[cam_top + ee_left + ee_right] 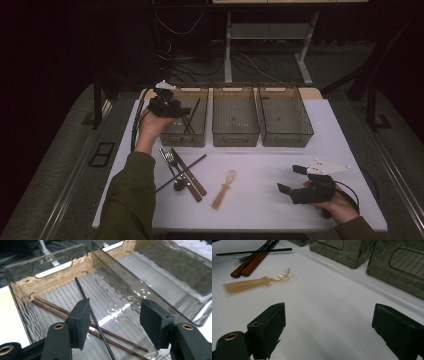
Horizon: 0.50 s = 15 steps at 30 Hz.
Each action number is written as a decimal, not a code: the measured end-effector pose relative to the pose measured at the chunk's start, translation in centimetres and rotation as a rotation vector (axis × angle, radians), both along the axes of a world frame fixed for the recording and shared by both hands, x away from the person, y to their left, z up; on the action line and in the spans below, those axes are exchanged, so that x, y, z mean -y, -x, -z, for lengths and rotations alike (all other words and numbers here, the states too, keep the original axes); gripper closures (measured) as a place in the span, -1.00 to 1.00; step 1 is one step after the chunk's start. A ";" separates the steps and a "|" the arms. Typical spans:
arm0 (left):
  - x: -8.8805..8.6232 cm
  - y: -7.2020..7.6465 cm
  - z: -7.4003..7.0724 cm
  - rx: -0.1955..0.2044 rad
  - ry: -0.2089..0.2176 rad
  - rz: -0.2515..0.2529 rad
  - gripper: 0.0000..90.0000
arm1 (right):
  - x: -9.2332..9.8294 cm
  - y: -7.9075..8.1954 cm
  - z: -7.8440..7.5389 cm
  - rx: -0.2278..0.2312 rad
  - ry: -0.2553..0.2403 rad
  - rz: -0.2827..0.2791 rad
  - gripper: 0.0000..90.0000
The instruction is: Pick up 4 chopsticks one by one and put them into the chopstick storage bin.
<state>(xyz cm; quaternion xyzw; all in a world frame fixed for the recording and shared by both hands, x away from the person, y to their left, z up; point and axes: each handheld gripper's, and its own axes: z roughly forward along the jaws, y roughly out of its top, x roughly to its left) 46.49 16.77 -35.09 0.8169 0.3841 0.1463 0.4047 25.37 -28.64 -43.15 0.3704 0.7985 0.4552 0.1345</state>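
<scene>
My left gripper hovers over the left smoky clear bin, jaws open and nothing pressed between the pads. Below it in the bin lie a black chopstick and two brown chopsticks. My right gripper rests open on the white table at the lower right, nothing between its jaws. An amber plastic spoon lies to its left.
A middle bin and a right bin stand beside the left one. Near the table's front left lie a fork and knife with wooden handles, crossed by another black chopstick.
</scene>
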 end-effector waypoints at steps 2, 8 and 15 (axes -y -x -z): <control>0.0 0.6 -0.1 0.005 -0.001 0.005 -0.13 | 0.0 0.0 0.0 0.001 0.002 0.001 -0.74; -0.2 2.7 0.1 0.022 0.036 0.030 -0.17 | 0.0 -0.1 0.1 0.016 -0.004 -0.005 -0.74; -0.4 5.4 0.9 0.031 0.045 0.068 -0.20 | 0.0 -0.3 0.1 0.037 -0.010 -0.005 -0.74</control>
